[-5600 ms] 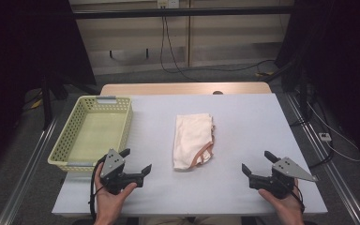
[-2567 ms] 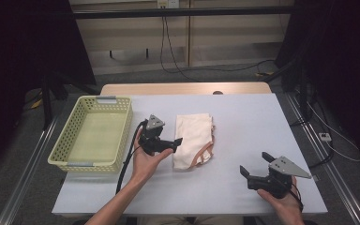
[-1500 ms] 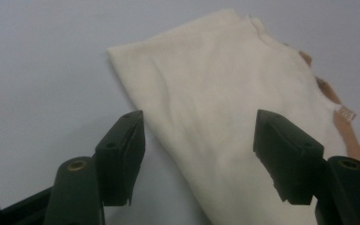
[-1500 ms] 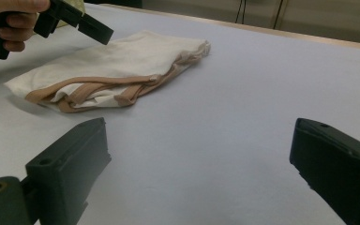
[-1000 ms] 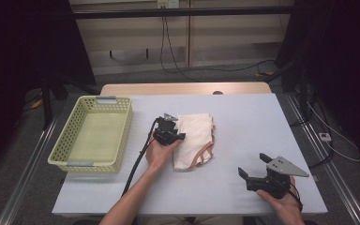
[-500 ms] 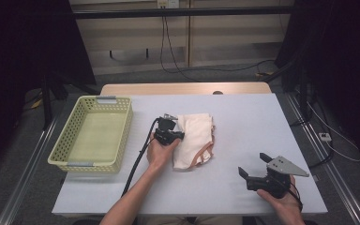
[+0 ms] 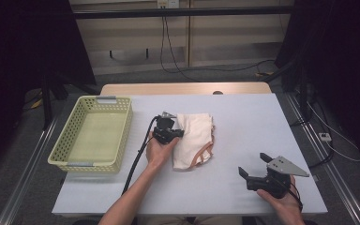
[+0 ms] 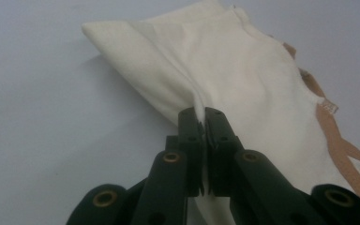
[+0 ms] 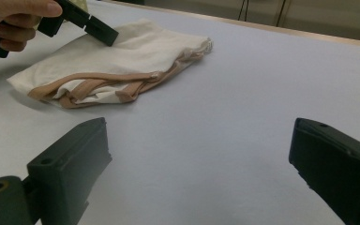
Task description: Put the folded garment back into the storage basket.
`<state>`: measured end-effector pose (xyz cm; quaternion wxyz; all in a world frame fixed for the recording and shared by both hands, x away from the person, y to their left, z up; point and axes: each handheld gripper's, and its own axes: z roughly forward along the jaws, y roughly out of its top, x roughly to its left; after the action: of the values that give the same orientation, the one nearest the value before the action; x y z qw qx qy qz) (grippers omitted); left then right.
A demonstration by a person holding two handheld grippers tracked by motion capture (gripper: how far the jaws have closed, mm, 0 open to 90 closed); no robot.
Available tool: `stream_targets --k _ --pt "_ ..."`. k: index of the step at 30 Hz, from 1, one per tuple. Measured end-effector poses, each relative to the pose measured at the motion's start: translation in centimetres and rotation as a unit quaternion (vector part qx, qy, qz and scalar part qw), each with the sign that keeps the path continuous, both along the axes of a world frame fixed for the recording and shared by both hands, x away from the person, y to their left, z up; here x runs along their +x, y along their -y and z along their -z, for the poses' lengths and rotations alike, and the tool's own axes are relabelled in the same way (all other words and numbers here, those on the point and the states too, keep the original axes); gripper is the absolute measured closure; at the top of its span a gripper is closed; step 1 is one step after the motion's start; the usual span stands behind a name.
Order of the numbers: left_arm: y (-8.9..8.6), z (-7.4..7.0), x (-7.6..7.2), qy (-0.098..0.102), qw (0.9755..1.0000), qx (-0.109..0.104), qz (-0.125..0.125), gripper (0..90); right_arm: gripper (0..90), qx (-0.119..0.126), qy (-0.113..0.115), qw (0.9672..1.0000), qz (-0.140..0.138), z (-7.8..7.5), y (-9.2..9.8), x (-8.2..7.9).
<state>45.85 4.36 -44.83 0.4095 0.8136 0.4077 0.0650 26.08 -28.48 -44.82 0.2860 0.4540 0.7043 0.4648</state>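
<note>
A white table [image 7: 243, 126], edged with a wooden strip at its far side, on which a yellow-green basket [image 7: 93, 133] is set at the left and a folded cream cloth [image 7: 194, 140] with tan trim is laid near the middle.
</note>
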Motion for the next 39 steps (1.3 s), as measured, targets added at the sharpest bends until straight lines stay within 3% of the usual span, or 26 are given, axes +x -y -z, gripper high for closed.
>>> stream_targets --k 7,18,25,39 --pt "0.1 -1.3 -0.1 0.027 0.9995 -0.004 0.016 86.9 5.1 0.003 -0.001 1.0000 -0.001 0.0 0.0 0.0" --pt "0.1 -2.9 -0.3 0.046 0.9984 -0.012 0.029 86.9 5.1 0.002 0.001 1.0000 -0.003 0.0 0.0 0.0" --pt "-0.1 -3.5 -0.6 0.071 0.9966 -0.007 0.042 86.9 5.1 0.002 0.000 1.0000 -0.003 0.0 0.0 0.0" --pt "0.1 -5.3 -1.5 0.100 0.9930 0.001 0.063 86.9 4.5 0.002 0.002 1.0000 -0.002 0.0 0.0 0.0"
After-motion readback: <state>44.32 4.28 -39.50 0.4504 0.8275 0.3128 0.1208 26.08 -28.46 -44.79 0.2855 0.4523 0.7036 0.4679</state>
